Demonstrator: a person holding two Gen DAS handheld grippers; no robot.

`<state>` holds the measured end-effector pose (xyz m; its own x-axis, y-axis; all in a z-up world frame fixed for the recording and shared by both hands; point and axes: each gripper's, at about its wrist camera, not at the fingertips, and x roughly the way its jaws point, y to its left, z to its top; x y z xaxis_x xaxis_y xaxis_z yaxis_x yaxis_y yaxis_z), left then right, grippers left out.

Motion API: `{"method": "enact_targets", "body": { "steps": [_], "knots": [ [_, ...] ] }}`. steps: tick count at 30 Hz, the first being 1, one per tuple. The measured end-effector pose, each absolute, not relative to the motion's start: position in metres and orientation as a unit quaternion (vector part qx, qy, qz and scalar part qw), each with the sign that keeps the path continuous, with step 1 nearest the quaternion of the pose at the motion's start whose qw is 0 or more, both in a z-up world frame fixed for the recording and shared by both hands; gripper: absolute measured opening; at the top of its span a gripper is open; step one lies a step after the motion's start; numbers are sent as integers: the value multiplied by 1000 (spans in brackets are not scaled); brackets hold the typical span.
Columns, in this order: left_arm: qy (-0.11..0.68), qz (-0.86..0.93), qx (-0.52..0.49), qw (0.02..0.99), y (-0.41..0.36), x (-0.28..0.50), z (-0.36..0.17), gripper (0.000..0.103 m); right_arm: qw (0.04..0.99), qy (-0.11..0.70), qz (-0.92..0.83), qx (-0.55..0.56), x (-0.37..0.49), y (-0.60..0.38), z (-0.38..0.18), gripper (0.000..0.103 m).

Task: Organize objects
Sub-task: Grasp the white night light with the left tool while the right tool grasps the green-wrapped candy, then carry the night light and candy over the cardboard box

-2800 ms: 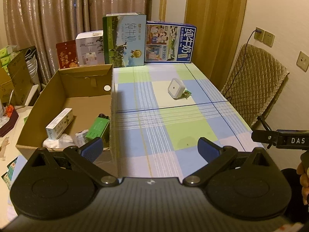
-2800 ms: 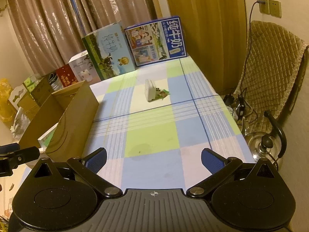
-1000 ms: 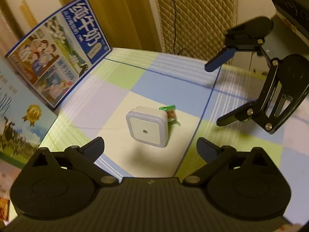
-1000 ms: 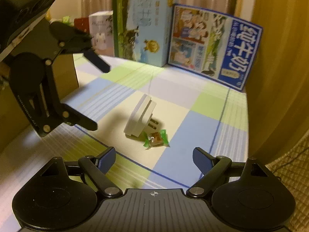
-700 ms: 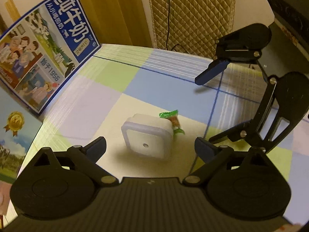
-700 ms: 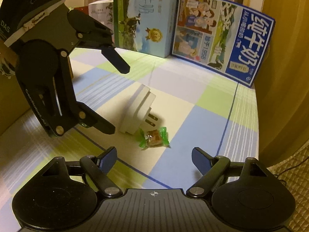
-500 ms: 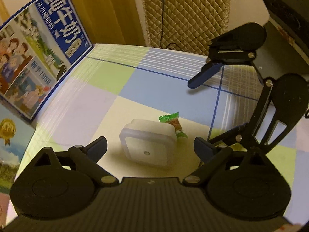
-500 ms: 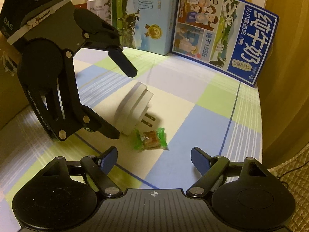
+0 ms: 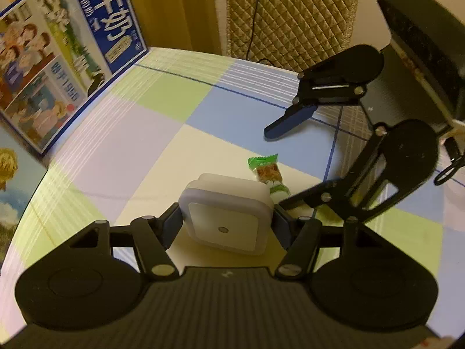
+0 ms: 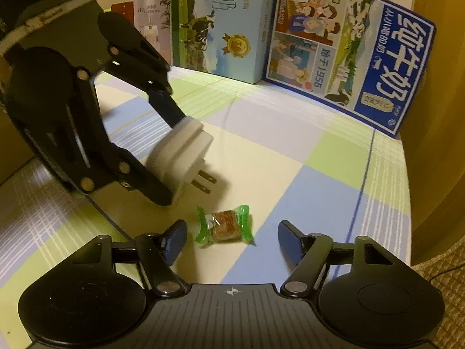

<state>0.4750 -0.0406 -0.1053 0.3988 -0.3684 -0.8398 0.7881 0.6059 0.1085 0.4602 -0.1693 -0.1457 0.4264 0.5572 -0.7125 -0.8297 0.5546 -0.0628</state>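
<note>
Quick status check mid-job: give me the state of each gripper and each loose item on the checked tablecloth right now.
Left gripper: shut on the white square plug-in night light, one pad on each side.
White square plug-in night light: tilted, prongs pointing toward the candy.
Right gripper: open, jaws either side of the candy, not touching it.
Green-wrapped candy: lying flat on the checked tablecloth, wrapper sealed, apart from the night light.
Blue milk carton box: upright, closed.

Both tools are matte black with silver screws, round hubs and dark-blue fingertips (image 10: 173, 241).
</note>
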Motion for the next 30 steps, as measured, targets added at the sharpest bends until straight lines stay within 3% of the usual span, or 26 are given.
{"method": "enact_targets", "body": {
  "steps": [3,5,8,16,30],
  "knots": [
    [413,-351,251,802,-38,474,-103,61,819,331,424,-199,462,-168,-147,54],
    [418,-346,245,803,-37,472,-101,61,819,333,423,-196,461,-167,-146,33],
    [422,-340,244,804,-36,468,-100,61,821,338,414,-200,456,-167,-143,25],
    [426,-304,221,823,-32,444,-75,61,835,334,384,-210,424,-177,-110,24],
    [404,-213,141,878,7,332,23,61,868,363,314,-129,324,-199,-3,24]
  ]
}}
